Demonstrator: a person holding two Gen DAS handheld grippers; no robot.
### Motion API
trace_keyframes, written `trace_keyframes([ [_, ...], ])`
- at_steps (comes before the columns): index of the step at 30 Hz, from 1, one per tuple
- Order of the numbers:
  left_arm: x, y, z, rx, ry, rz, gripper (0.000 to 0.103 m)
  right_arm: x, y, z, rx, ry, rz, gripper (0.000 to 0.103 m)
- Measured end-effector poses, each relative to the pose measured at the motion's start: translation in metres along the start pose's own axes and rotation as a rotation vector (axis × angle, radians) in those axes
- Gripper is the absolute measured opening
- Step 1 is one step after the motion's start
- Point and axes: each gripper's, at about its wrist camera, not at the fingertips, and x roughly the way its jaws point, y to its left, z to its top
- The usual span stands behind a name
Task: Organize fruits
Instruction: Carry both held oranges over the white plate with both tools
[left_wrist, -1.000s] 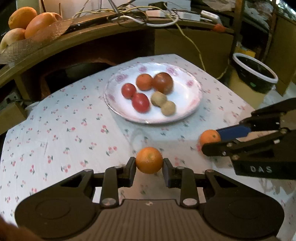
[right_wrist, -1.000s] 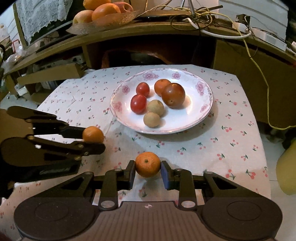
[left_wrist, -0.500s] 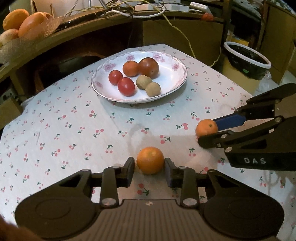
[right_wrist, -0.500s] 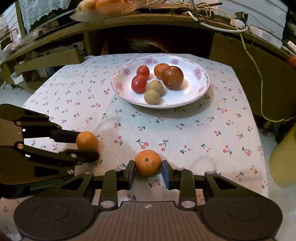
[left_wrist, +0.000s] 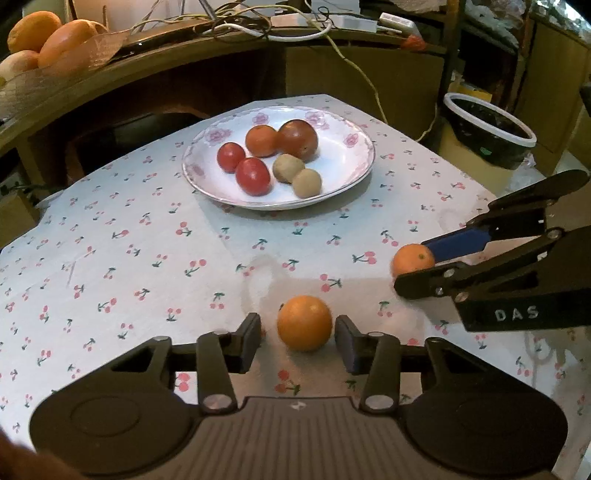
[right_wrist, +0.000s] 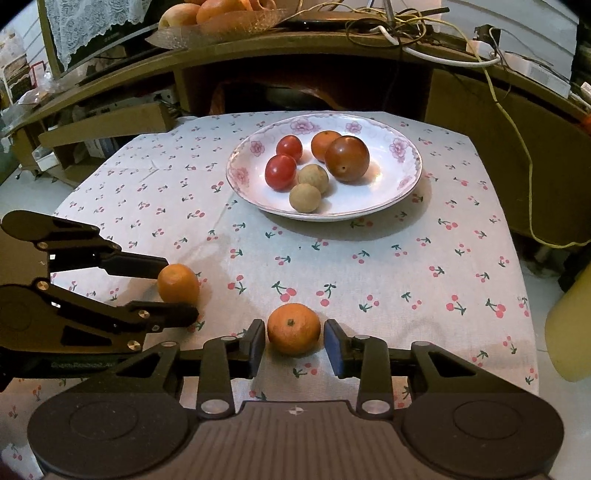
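A white flowered plate (left_wrist: 354, 162) (right_wrist: 402, 173) at the far side of the cherry-print tablecloth (left_wrist: 129, 251) holds two red tomatoes, an orange, a dark red fruit and two small brown fruits. My left gripper (left_wrist: 298, 341) is open, with an orange (left_wrist: 304, 322) resting on the cloth between its fingers, gaps on both sides. My right gripper (right_wrist: 294, 347) is open around a second orange (right_wrist: 293, 328) on the cloth. Each gripper and its orange also shows in the other's view (left_wrist: 413, 259) (right_wrist: 178, 283).
A wooden shelf (right_wrist: 258, 48) behind the table carries a glass dish of large fruit (right_wrist: 218, 14) and tangled cables (left_wrist: 258, 26). A lined bin (left_wrist: 487, 129) stands on the floor to the right, and a yellow object (right_wrist: 570, 328) is at the table's right edge.
Both grippers came back from the plate and down to the cloth, then opened. Each orange, gripped before, now sits free between the fingers.
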Motion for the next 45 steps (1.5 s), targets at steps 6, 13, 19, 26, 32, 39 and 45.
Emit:
trace_keyframes([
  [6,0.002,-0.003,0.006,-0.016,0.017,-0.016,0.036,-0.001,0.002,-0.001,-0.011,0.017,-0.008,0.03],
  [13,-0.004,-0.001,0.017,-0.035,-0.013,-0.008,0.036,-0.003,0.003,0.005,-0.004,0.011,-0.002,0.029],
  [19,-0.008,0.003,0.035,-0.05,-0.056,0.005,0.036,-0.007,0.004,0.017,0.006,-0.026,0.008,0.029],
  [26,-0.005,0.01,0.054,-0.065,-0.086,0.038,0.036,-0.008,-0.002,0.035,0.025,-0.063,-0.007,0.029],
  [32,0.001,0.015,0.078,-0.073,-0.12,0.073,0.035,-0.005,-0.01,0.055,0.041,-0.098,-0.028,0.031],
  [39,0.016,0.021,0.091,-0.084,-0.123,0.091,0.035,0.005,-0.019,0.069,0.054,-0.118,-0.044,0.031],
  [45,0.029,0.026,0.097,-0.096,-0.122,0.102,0.035,0.016,-0.023,0.075,0.071,-0.111,-0.071,0.031],
])
